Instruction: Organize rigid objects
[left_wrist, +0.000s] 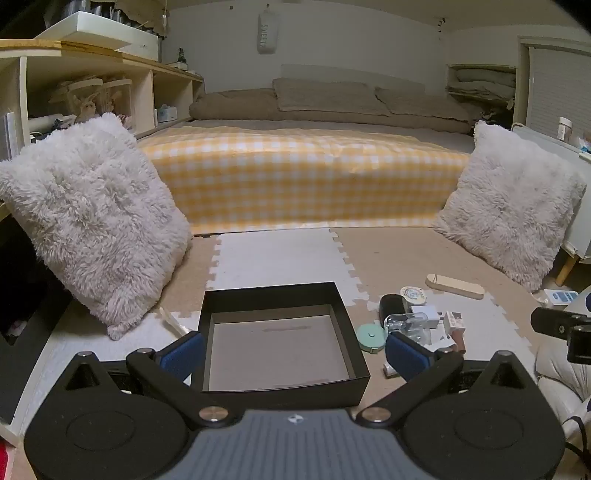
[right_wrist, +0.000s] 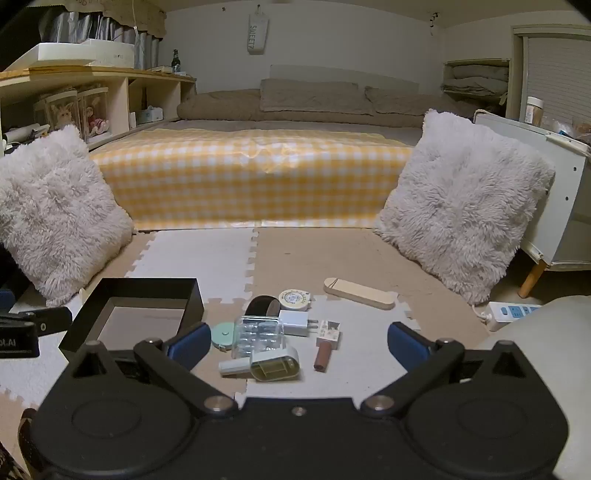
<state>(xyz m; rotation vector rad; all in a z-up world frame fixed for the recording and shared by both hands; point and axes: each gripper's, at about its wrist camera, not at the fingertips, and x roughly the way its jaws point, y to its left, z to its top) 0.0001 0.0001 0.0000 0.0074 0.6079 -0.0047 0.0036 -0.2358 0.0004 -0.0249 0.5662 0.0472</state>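
Both grippers fully open, holding nothing: left gripper (left_wrist: 293, 354) hangs over the empty black box (left_wrist: 280, 347) on the floor mat (left_wrist: 273, 258), right gripper (right_wrist: 297, 345) over the clutter just right of it. Pile: clear case (right_wrist: 258, 334), white charger (right_wrist: 295, 322), mint tape measure (right_wrist: 222, 334), brown cylinder (right_wrist: 322, 357); wooden case (right_wrist: 359, 293) lies apart behind.
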